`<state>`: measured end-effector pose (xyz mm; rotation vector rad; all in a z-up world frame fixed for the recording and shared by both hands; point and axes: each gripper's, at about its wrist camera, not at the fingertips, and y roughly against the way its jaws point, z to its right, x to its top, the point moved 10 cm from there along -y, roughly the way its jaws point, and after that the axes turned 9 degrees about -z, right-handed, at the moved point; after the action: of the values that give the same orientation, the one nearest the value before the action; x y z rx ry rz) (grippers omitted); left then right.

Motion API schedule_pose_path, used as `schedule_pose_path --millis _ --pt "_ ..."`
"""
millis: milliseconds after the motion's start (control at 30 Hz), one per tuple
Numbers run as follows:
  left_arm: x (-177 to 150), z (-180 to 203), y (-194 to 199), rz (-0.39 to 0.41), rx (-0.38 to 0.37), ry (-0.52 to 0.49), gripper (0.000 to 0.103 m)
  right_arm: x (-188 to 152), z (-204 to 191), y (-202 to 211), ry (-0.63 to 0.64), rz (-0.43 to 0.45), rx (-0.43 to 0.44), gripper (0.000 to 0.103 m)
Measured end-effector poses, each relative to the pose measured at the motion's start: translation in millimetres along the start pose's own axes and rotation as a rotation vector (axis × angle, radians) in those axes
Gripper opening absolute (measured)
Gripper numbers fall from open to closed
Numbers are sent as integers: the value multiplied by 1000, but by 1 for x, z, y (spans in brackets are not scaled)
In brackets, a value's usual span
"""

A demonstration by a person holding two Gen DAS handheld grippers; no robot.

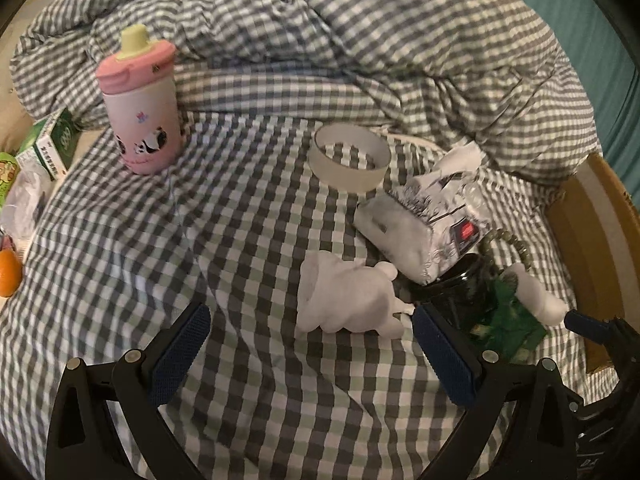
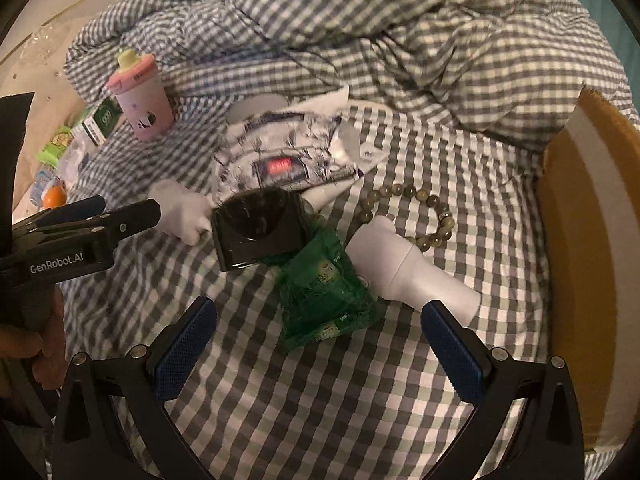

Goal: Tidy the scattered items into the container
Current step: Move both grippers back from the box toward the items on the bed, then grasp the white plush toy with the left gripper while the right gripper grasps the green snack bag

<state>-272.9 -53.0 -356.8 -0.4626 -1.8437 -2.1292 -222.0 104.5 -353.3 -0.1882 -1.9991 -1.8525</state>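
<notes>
Two grippers are over a bed with a grey-and-white checked sheet (image 1: 248, 248). The left gripper (image 1: 312, 356) has its jaws spread wide and holds nothing; its blue pads have a fine mesh texture. The right gripper (image 2: 320, 354) is also wide open and empty.

I take the green packet (image 2: 324, 292) as landmark; it is glossy, crinkled plastic and lies just ahead of the right gripper, between its two fingers. A black glossy box (image 2: 256, 228) with rounded corners rests on the far-left part of the packet and touches it. A white smooth bottle (image 2: 404, 264), round with a narrower neck, lies just right of the packet, its base near the right finger. A bracelet of round olive beads (image 2: 416, 216) lies beyond the bottle, to the right of the packet. A soft tissue pack (image 2: 288, 148) with black print and a red label lies behind the black box. A white lumpy soft thing (image 1: 348, 296) lies left of the packet, just ahead of the left gripper's right finger. A clear tape ring (image 1: 349, 158) lies further behind. A pink sippy cup (image 1: 140, 100) with yellow spout stands upright far left of the packet, before the crumpled checked duvet (image 1: 360, 28). The cardboard box (image 2: 588, 240), brown outside and pale inside, stands right of the packet at the bed edge.
</notes>
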Motion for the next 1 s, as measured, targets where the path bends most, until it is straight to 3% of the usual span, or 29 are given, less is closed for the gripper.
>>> schedule_pose_path --millis 500,567,733,833,1000 --pt "-6 10 -43 -45 -4 -20 103 1 5 -34 2 -36 7 94" --pt "-6 11 -46 -44 -8 -20 102 1 4 -37 6 -40 8 87" --pt "-6 13 -50 -51 2 -29 84 1 2 -46 11 -55 20 63" --pt "-6 12 -50 -51 1 -24 68 1 0 -48 20 -54 27 56" --pt "-4 12 -48 -50 0 -17 67 2 -2 -47 25 -45 40 53"
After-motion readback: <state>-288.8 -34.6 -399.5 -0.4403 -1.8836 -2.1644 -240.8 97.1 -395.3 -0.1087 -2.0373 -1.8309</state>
